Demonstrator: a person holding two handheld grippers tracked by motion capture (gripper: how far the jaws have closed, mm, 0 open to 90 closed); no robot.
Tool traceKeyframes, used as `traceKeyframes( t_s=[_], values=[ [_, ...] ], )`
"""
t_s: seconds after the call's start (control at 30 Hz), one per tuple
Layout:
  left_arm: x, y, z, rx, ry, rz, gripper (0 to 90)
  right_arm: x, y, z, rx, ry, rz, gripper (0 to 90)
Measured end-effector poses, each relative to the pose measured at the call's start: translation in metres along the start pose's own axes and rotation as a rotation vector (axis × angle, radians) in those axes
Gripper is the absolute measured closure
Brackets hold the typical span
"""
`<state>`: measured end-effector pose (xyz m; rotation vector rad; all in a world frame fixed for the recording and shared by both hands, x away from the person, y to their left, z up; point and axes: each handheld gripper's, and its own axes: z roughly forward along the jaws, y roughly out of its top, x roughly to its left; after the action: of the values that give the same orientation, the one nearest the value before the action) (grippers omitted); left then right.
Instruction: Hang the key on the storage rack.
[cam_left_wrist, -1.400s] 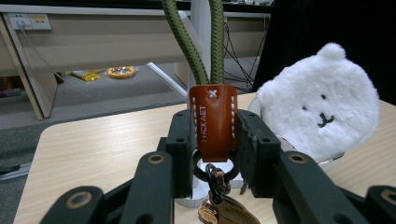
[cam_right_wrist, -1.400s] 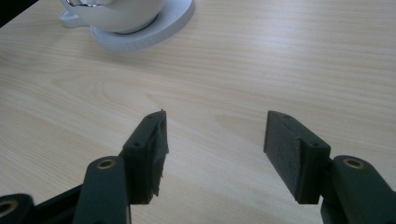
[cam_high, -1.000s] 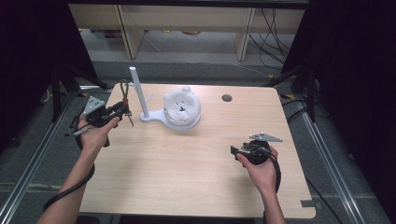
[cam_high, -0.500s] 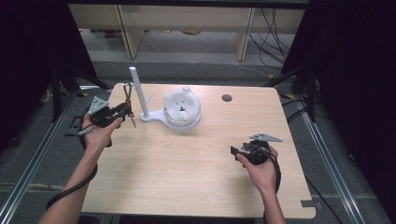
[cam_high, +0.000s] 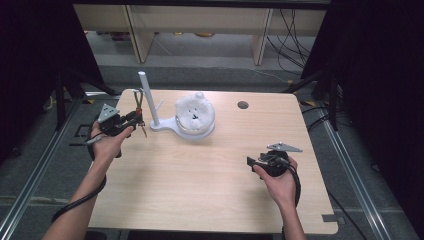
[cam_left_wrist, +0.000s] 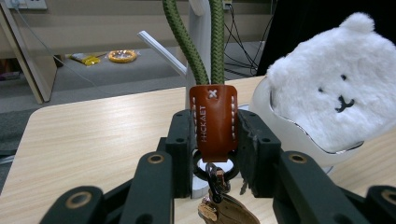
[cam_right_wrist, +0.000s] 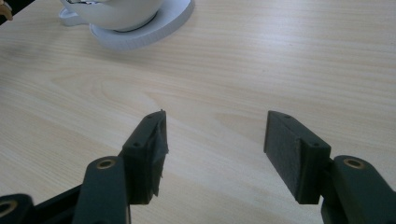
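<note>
My left gripper (cam_left_wrist: 215, 140) is shut on a key strap: its pads press the brown leather tab (cam_left_wrist: 214, 122), from which a green cord loop (cam_left_wrist: 191, 42) rises and a black ring with a small tag (cam_left_wrist: 219, 205) hangs. In the high view the left gripper (cam_high: 131, 119) holds the key strap (cam_high: 138, 107) just left of the white stand's upright post (cam_high: 148, 100). A white fluffy bear (cam_high: 195, 112) sits in the stand's dish; it is also at the right of the left gripper view (cam_left_wrist: 336, 88). My right gripper (cam_right_wrist: 212, 140) is open above bare wood, at the table's right (cam_high: 252, 162).
The white stand has a side peg (cam_left_wrist: 161, 49) slanting off its post and a round base (cam_right_wrist: 140, 28). A round cable hole (cam_high: 243, 105) lies at the table's far right. Shelving and cables stand beyond the far edge. The wooden table (cam_high: 200, 180) is bare between the hands.
The left gripper with the key strap has lifted slightly and edged toward the post. The right gripper has stayed still.
</note>
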<state>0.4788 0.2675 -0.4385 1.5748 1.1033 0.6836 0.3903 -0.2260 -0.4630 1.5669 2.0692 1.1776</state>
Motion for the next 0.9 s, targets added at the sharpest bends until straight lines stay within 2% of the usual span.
traceKeyframes(
  t_s=[0.13, 0.17, 0.2, 0.23, 0.57, 0.6, 0.73, 0.77, 0.83, 0.87, 0.9],
  values=[
    [-0.001, 0.000, 0.003, 0.005, -0.001, 0.001, 67.4, 0.000, 0.000, 0.001, -0.003, 0.003, 0.004, 40.5],
    [-0.001, -0.001, 0.004, 0.006, -0.001, 0.001, 67.4, 0.000, 0.000, 0.001, -0.008, 0.003, -0.003, 40.5],
    [-0.001, -0.001, 0.005, 0.007, -0.001, 0.002, 67.3, -0.003, 0.000, 0.001, -0.013, -0.008, -0.042, 40.5],
    [-0.001, -0.001, 0.006, 0.009, -0.001, 0.001, 67.4, 0.000, 0.000, 0.001, -0.008, 0.003, -0.002, 40.5],
    [-0.004, -0.001, 0.014, 0.021, 0.001, 0.009, 67.0, 0.000, 0.000, 0.000, -0.001, 0.000, 0.003, 40.5],
    [-0.004, -0.002, 0.015, 0.020, 0.002, 0.011, 67.0, -0.003, 0.001, 0.000, -0.009, -0.010, -0.036, 40.5],
    [-0.003, -0.003, 0.018, 0.026, 0.007, 0.014, 66.9, -0.003, 0.001, 0.000, -0.008, -0.010, -0.036, 40.5],
    [-0.003, -0.003, 0.018, 0.025, 0.007, 0.014, 66.8, 0.000, 0.000, 0.000, 0.000, 0.001, 0.003, 40.5],
    [-0.003, -0.003, 0.020, 0.028, 0.009, 0.018, 66.7, 0.000, 0.000, 0.001, -0.005, 0.004, 0.004, 40.5],
    [-0.003, -0.003, 0.020, 0.030, 0.010, 0.021, 66.7, -0.003, 0.000, 0.001, -0.010, -0.006, -0.036, 40.5],
    [-0.003, -0.003, 0.021, 0.030, 0.011, 0.024, 66.5, 0.000, 0.000, 0.001, -0.004, 0.007, 0.004, 40.5]
  ],
)
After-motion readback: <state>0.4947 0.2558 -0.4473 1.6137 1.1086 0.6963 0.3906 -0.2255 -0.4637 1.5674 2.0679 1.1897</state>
